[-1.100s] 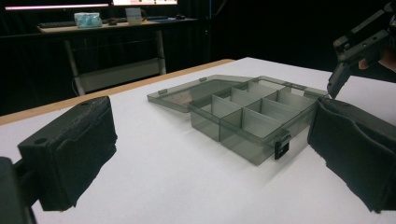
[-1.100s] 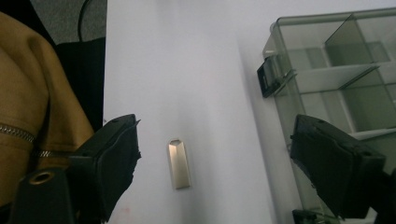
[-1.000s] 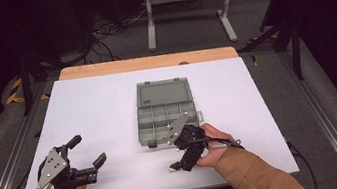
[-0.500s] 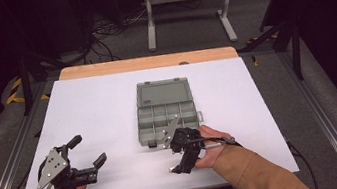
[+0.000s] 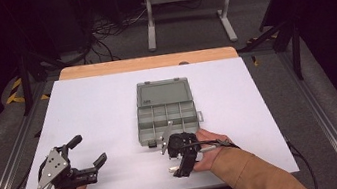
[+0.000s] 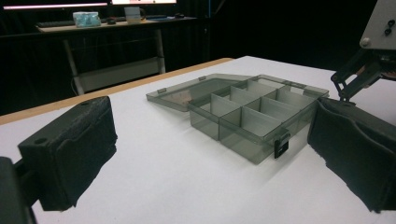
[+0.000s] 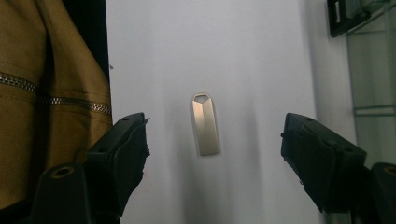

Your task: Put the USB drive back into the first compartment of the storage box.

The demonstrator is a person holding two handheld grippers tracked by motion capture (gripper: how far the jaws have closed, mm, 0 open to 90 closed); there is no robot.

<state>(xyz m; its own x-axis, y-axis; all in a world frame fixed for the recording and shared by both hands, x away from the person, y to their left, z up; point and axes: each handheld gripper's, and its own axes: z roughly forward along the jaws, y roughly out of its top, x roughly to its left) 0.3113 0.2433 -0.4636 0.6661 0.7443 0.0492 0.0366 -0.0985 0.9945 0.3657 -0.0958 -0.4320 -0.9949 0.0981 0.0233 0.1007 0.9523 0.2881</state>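
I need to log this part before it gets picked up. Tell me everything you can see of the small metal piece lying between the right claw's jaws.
The metal USB stick is a small, flat, silver-gold slab with a brushed sheen, tapering to a pointed end with a triangular loop hole. It lies flat on the white table, beside the open compartment box. The right claw straddles it with jaws open; neither pad touches it.

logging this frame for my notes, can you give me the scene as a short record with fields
surface: white table
box: grey compartment box, lid open and lying flat behind it, compartments look empty
small item: silver metal USB stick lying flat on the table
right gripper: aimed down at the USB stick, jaws apart on either side of it and just been closing, fingers not touching it
left gripper: open, holding nothing, resting near the left front of the table
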